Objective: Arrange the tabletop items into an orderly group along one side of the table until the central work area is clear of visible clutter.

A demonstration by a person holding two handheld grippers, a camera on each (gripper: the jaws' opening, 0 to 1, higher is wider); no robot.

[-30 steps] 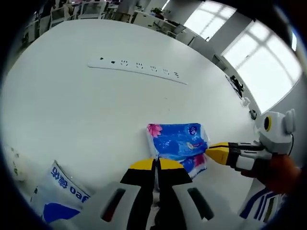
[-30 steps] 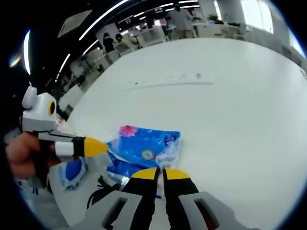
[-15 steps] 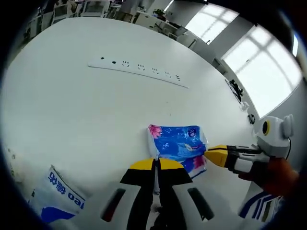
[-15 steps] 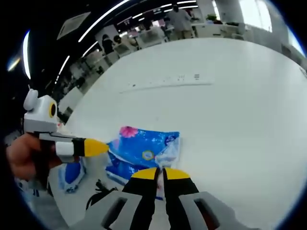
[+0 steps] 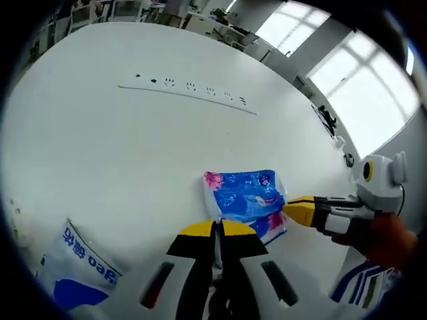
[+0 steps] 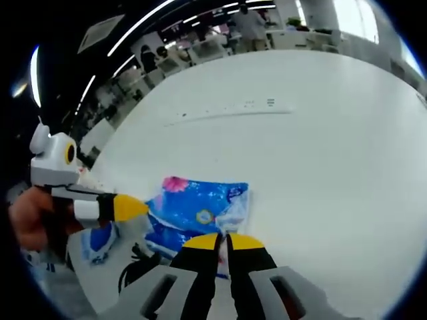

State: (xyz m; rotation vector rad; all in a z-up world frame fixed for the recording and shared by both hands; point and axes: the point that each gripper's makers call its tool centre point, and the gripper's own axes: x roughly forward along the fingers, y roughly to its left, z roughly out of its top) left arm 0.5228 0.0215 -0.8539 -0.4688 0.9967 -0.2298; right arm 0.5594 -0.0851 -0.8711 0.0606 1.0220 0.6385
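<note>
Little has changed over the last second: I still pinch the blue tissue pack (image 5: pixel 245 200) from both sides, so it has not begun travelling to the edge. My left gripper (image 5: pixel 215 230) is closed on its near edge; my right gripper (image 6: pixel 222 241) likewise. The pack lies flat, glossy, floral-printed, just ahead of both tips on the white table (image 5: pixel 100 147).

The white-and-blue packet (image 5: pixel 77 267) carries blue letters reading roughly "geo" (seen upside down, partly cut off).
</note>
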